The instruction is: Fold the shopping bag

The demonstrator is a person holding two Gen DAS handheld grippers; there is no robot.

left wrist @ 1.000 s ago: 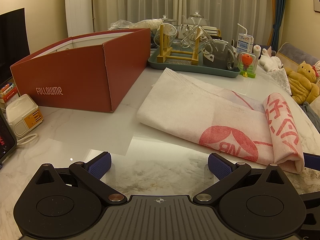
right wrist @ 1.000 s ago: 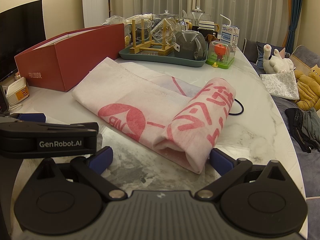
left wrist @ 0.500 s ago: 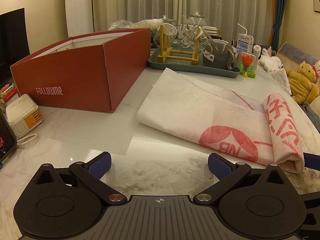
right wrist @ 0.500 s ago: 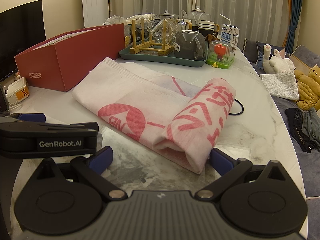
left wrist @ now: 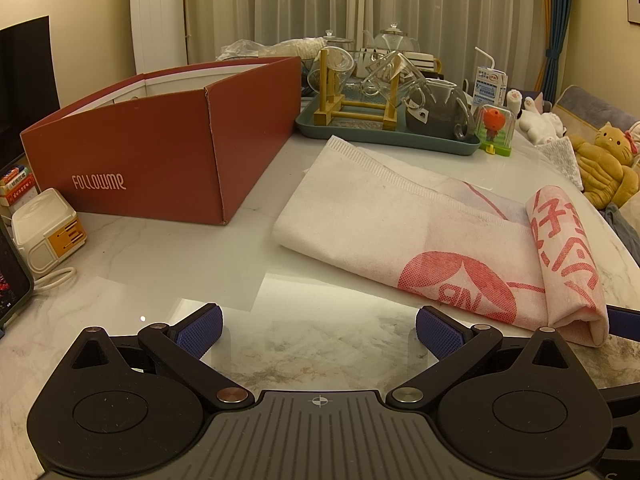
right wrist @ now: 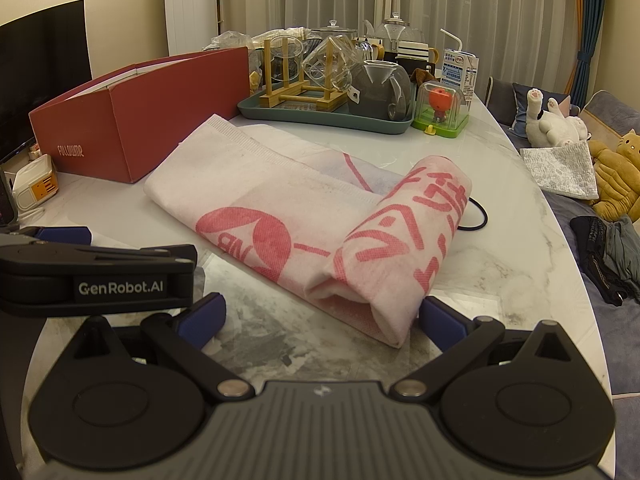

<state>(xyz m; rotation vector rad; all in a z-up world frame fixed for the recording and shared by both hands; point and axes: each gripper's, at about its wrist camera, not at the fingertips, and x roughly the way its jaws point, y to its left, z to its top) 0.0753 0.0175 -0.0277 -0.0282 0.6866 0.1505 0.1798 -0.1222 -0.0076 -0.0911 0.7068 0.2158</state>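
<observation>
Nothing is shifting between the earlier frames and now: both tongs and the shopping bag are sitting exactly where they were a second ago. Left tongs (left wrist: 318,330) are hovering low over the marble table (left wrist: 160,256) with their blue pads (left wrist: 199,330) spread wide apart, gripping nothing. Right tongs (right wrist: 322,318) are likewise standing wide apart, and the near end of the bag's roll is lying between their pads; the right pad (right wrist: 442,322) is sitting just beside that rolled end, though whether it is touching the fabric I cannot tell.

White shopping bag (right wrist: 280,208) with red print is lying flat across the middle of the table, its right-hand portion curled up into a loose roll (right wrist: 404,244) while the rest is stretching out flat toward the red FOLLOWME box (left wrist: 160,148). In the left wrist view the roll (left wrist: 564,256) is showing at the right, beyond the right-hand pad. A black loop (right wrist: 476,216) is peeking out from behind the roll.

Behind the bag, a teal tray (right wrist: 320,118) is holding a wooden rack and glassware, with a green-based toy dome (right wrist: 442,110) and a milk carton (right wrist: 460,70) just beside it. Plush toys (right wrist: 552,120) are lying off the table to the right. A white and orange charger (left wrist: 46,228) is resting left of the box.
</observation>
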